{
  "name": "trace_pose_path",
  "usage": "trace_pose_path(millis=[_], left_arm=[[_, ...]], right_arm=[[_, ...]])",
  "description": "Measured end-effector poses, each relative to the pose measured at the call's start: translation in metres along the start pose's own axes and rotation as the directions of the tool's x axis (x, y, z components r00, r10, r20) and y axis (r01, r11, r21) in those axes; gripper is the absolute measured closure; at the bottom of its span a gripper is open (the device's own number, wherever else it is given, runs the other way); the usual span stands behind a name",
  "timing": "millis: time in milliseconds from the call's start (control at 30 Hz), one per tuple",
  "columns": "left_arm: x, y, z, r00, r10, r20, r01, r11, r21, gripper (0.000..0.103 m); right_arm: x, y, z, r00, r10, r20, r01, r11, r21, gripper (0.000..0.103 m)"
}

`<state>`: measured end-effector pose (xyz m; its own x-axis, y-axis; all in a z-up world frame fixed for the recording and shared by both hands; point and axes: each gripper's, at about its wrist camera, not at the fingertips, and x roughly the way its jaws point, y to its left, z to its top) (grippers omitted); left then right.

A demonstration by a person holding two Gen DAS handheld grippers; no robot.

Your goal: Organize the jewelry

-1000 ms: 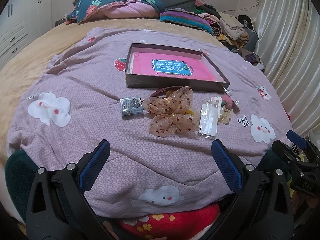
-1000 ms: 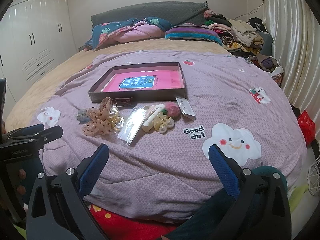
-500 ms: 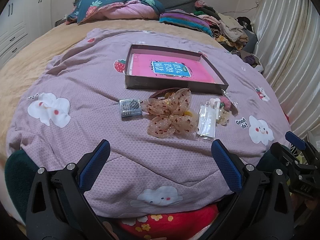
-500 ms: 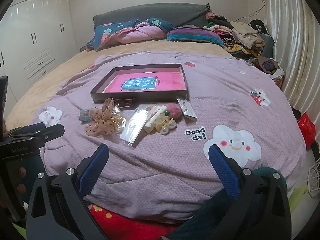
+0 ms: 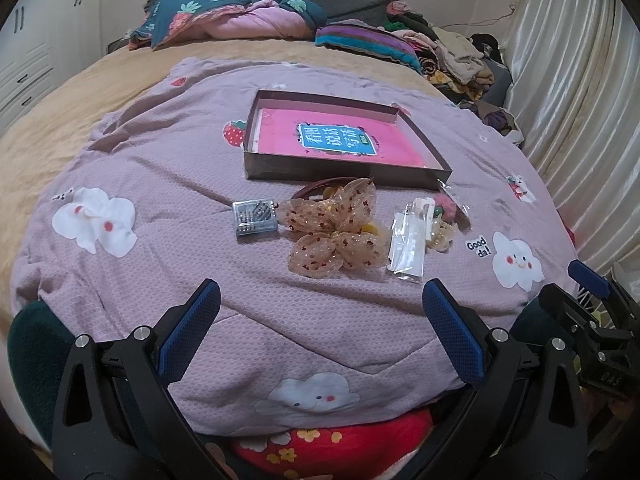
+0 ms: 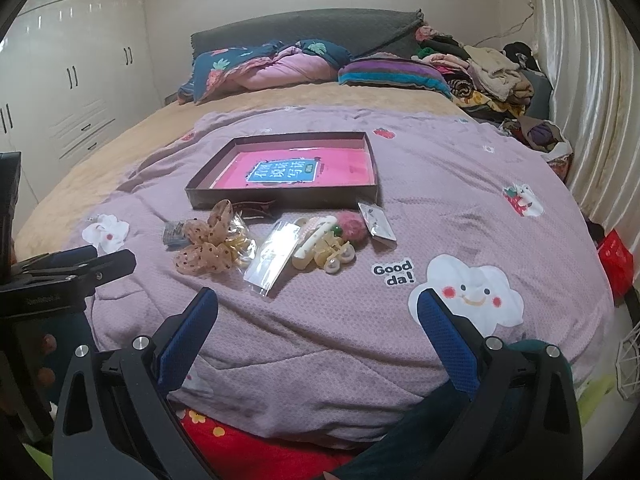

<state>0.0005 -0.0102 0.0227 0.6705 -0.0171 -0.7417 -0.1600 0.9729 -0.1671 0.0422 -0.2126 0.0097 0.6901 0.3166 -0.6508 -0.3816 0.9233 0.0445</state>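
A big bed fills both views, draped with a mauve quilt [image 5: 168,168] printed with clouds and strawberries, and that quilt carries everything. Toward its far middle sits a shallow brown tray [image 5: 344,170] with a pink book [image 5: 320,136] lying flat inside it. Just off the tray's near edge the jewelry and hair pieces lie in a loose row across the quilt's centre. Biggest of them is the sheer beige bow [image 5: 336,232] dotted with red, with a brown hairband [image 5: 316,189] curving behind it, hard against the tray wall. On the bow's left, touching or nearly so, is a small clear case [image 5: 255,217] of dark beads. On its right lies a clear plastic packet [image 6: 272,258], and beyond that a huddle of cream hair clips [image 6: 320,246] with a fuzzy pink bobble [image 6: 353,227] tucked in. A little silver sachet [image 6: 376,224] rests by the tray's right corner. Down at the quilt's near edge, the left gripper [image 5: 320,320] hovers with its blue-padded tongs spread wide, holding nothing, and the right gripper [image 6: 316,320] hangs the same way, tongs wide apart and bare, both well short of the pieces.
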Motion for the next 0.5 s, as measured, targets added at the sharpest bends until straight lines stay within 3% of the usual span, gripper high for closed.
trace_pose_path(millis=[500], left_arm=[[0.015, -0.016, 0.014, 0.998, -0.055, -0.006, 0.055, 0.998, 0.036, 0.008]], right_arm=[[-0.005, -0.032, 0.023, 0.998, -0.037, 0.048, 0.035, 0.999, 0.036, 0.004]])
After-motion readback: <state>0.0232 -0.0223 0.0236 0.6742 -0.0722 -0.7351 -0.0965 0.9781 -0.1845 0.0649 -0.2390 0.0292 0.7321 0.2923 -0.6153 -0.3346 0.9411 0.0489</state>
